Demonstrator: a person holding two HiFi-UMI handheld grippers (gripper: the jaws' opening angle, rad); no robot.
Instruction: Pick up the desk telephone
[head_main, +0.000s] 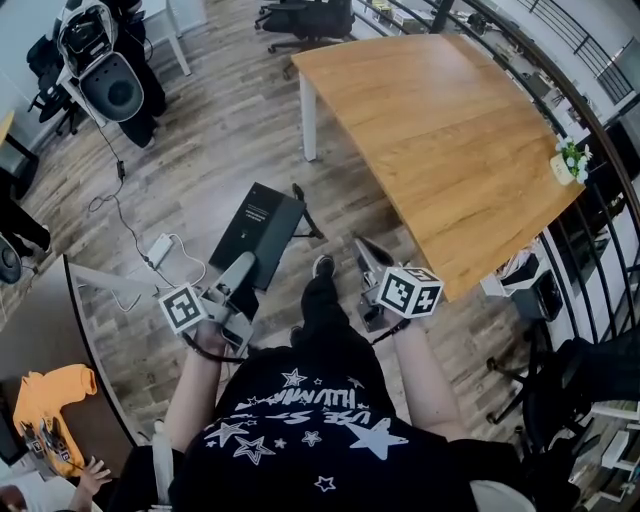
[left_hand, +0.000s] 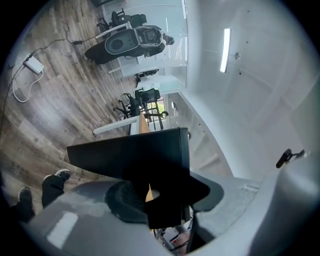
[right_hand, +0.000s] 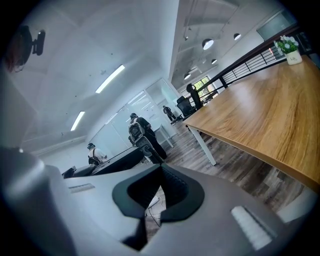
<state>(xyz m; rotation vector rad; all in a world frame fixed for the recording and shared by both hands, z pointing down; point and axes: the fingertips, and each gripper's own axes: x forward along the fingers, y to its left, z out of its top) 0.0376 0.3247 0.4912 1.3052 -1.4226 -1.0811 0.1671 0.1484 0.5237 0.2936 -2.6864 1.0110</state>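
Head view, nearest first: the person's black shirt (head_main: 300, 430) fills the bottom edge and both forearms reach forward. The left gripper (head_main: 245, 268) is clamped on the desk telephone (head_main: 256, 228), a flat black slab held out above the floor. In the left gripper view its jaws stand partway apart with the slab's lower corner wedged between them. The right gripper (head_main: 362, 250) carries nothing. In the right gripper view its jaws meet at the tips, and only floor shows through the gap behind them. A shoe (head_main: 323, 265) shows between the two grippers.

Left of the telephone, a white power brick (head_main: 160, 248) and its looping cable lie on the plank floor (head_main: 220, 130). To the right, a corner of the wooden table (head_main: 450, 140) comes near the right gripper. Open floor runs ahead between the cable and the white table leg (head_main: 309, 120). A small potted plant (head_main: 571, 160) stands at the table's right edge, beside the railing (head_main: 600, 240).

Farther off are office chairs (head_main: 300, 20) and a white-and-black machine (head_main: 100, 70). An orange cloth (head_main: 50, 395) at lower left is partly cut off. The telephone's white print is too small to read, and no keys or handset can be made out.
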